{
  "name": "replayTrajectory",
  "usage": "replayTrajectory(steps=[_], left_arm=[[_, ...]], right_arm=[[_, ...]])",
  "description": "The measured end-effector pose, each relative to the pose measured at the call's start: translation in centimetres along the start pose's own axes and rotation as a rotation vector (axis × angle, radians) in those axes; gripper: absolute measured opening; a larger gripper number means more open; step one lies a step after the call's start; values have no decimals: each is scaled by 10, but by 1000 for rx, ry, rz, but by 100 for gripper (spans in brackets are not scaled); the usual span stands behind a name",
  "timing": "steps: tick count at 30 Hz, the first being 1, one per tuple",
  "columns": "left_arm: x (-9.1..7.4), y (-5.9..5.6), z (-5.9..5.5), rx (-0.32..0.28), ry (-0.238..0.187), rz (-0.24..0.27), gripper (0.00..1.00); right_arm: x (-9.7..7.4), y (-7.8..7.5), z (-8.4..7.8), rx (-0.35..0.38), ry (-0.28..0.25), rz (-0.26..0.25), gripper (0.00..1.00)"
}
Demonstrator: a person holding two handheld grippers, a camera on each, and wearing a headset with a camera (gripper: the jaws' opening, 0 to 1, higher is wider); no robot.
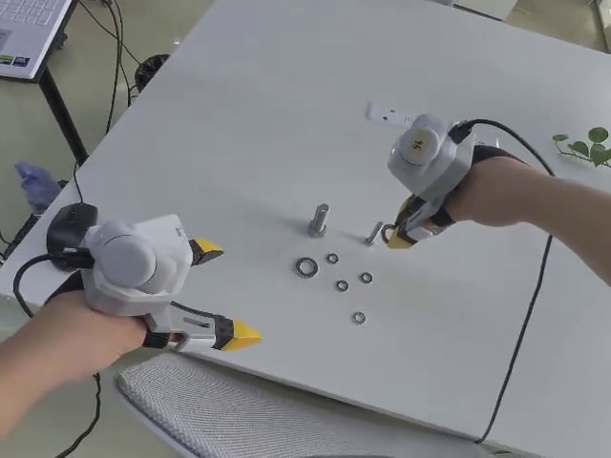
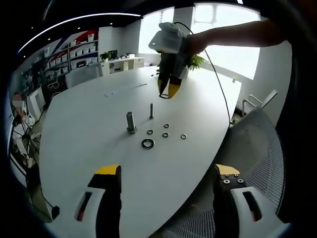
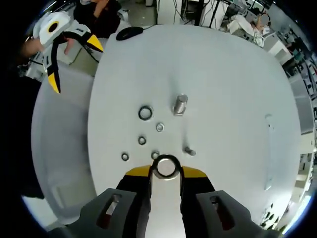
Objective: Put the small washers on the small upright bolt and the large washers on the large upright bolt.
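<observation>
On the left, the left gripper (image 1: 224, 292) hangs over the near edge of the white table (image 1: 239, 114). Its jaws are wide apart and there is nothing between them.

A bit to the right, one large washer (image 1: 305, 267) lies flat on the table. Just behind it stands the large bolt (image 1: 319, 219). It is straight up, and no washer can be seen on it. Next come four small washers (image 1: 342, 285). They lie flat and spread out, and none touches another.

Then comes the small bolt (image 1: 374, 232), thin and standing up. Right beside it is the right gripper (image 1: 399, 237). Its jaws are squeezed onto the held washer (image 3: 166, 156), pinching it by its thin edge. In the right gripper view this ring looks wide, so it is likely a large one.

A few things could go wrong from here. The ring hangs close to the small bolt, and its big hole would slide over that bolt easily, so it could end up on the wrong one. The gripper could bump the small bolt on its way to the large bolt and tip it over. The hold is only on a thin edge, so the ring could slip out and roll away. If the ring comes down tilted, it may catch on the bolt's top.
</observation>
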State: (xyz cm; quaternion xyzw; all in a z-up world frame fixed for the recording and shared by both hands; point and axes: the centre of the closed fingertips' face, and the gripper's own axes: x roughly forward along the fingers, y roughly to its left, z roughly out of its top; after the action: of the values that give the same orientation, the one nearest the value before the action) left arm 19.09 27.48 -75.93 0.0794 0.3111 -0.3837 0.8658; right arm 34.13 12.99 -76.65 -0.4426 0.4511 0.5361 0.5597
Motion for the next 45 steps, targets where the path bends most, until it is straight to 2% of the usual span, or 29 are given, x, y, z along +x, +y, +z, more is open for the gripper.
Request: replayTrajectory(steps=[2,8,10,12,15,19,33,38,45], left_arm=[[-1,0,0,11,1,-12,75],[-3,5,0,23,0,-37,75],[-3,7,0,30,-4,-40,75],[-4,10,-1,25,-4,-42,75],[-5,14,0,25,-11,-44,75],[-8,21,6,39,-56,-24,76],[-4,23,-8,42,-33,-73,81],[-2,25,-12,44,-24,-86,83],[-3,24,-17,49,-15,-110,83]], right_arm=[[-2,0,7,-9,-3,3,21],[1,-5,18,-107,22,-29,21],[2,-7,26,-98,4,-30,21],[4,-8,36,-50,-24,-16,21],[9,-12,42,-46,-25,-23,21],[19,-17,47,-31,-18,-27,21],[36,-30,61,15,-15,-23,21],[42,-35,71,25,-21,-26,21],[49,-32,82,30,-25,-15,21]])
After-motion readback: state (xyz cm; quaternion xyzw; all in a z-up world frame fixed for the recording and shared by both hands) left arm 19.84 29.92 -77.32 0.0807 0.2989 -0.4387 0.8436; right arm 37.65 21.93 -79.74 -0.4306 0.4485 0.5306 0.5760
